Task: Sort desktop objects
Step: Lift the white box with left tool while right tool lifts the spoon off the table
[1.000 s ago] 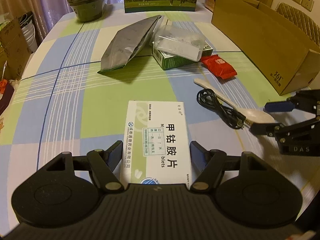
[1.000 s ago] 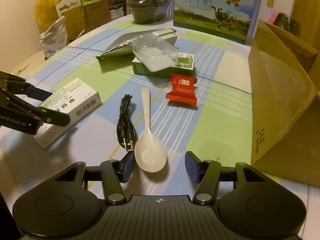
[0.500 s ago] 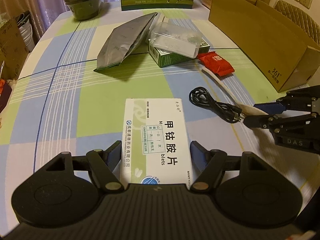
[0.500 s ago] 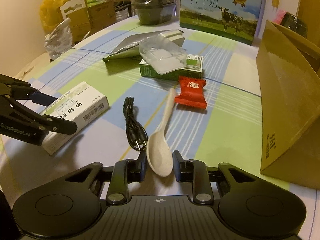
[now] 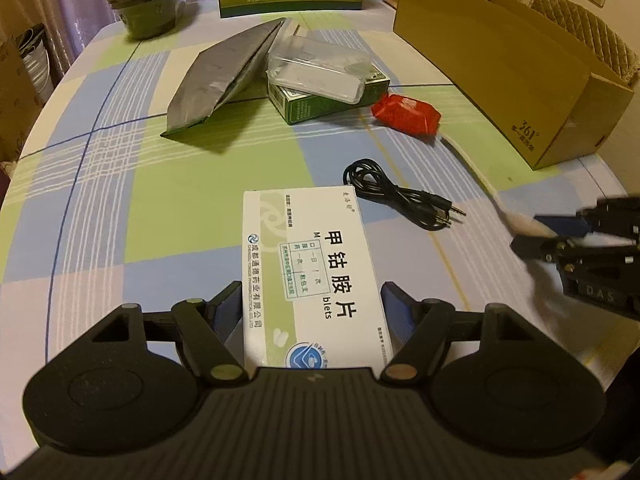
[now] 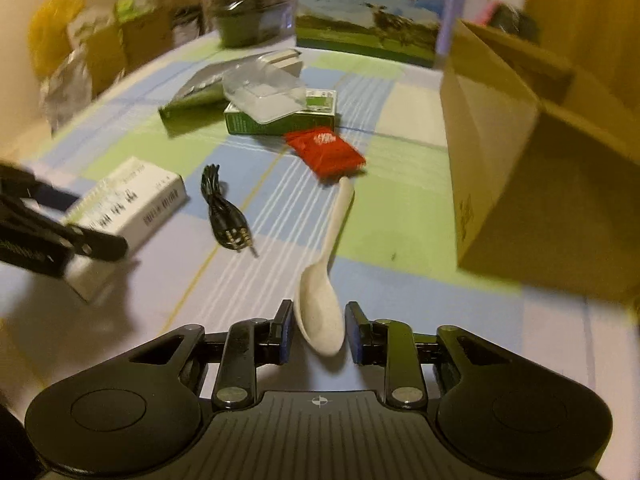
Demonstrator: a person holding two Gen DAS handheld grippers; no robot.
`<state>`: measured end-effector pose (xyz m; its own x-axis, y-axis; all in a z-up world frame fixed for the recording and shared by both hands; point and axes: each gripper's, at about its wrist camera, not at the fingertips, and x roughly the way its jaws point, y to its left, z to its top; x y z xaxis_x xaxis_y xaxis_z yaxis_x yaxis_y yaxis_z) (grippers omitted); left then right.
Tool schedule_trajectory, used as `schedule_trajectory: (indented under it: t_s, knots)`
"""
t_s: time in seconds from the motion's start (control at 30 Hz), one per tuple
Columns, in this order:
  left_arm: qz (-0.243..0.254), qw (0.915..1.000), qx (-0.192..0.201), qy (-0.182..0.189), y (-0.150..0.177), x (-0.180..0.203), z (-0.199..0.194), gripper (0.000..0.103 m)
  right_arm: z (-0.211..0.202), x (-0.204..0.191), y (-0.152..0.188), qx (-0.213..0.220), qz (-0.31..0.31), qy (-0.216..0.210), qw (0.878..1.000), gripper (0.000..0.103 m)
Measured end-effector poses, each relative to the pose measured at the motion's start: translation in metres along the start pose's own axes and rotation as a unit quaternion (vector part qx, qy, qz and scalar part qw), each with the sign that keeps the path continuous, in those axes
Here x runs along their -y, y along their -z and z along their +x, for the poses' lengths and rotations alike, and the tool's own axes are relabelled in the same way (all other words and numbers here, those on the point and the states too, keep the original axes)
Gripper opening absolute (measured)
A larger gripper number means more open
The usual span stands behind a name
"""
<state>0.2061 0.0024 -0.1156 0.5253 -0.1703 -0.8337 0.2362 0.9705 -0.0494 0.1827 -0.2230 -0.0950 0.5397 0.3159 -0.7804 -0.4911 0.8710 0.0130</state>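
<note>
Since a second ago the right gripper point(image 6: 319, 334) has closed in from a wide spread, and the spoon point(image 6: 325, 288) has swung: its handle, which then lay beside the black cable point(image 6: 224, 216), now slants away to the right, its tip at the red packet point(image 6: 326, 152). The right gripper sits low over the checked tablecloth point(image 6: 400, 208), fingers level and pointing forward, pinching the spoon's bowl from both sides. The spoon's long axis runs from the bowl at the fingers up toward the packet, near the side of the cardboard box point(image 6: 512, 168); the view is motion-blurred.

The left gripper point(image 5: 312, 312) lies low and level, its fingers spread to either side of the white medicine box point(image 5: 312, 272), close to its long edges; whether the pads touch it I cannot tell. The box lies flat on the cloth, its long axis running straight away from the gripper, the cable just to the right of its far end.
</note>
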Motion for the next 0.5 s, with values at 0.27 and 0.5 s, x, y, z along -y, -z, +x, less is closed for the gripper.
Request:
schedule_trajectory:
  t_s: [0.27,0.5]
  knots:
    - [-0.037,0.9992,0.011,0.011,-0.0033,-0.0078,-0.0036,0.074,-0.0084,0.0051,0.0101,0.031,0.063,-0.017,0.997,0.049]
    - [-0.042,0.9990,0.012,0.004,-0.0075,-0.0047,0.0006,0.074,-0.0057,0.0026,0.0098,0.038,0.065,-0.009,0.997,0.049]
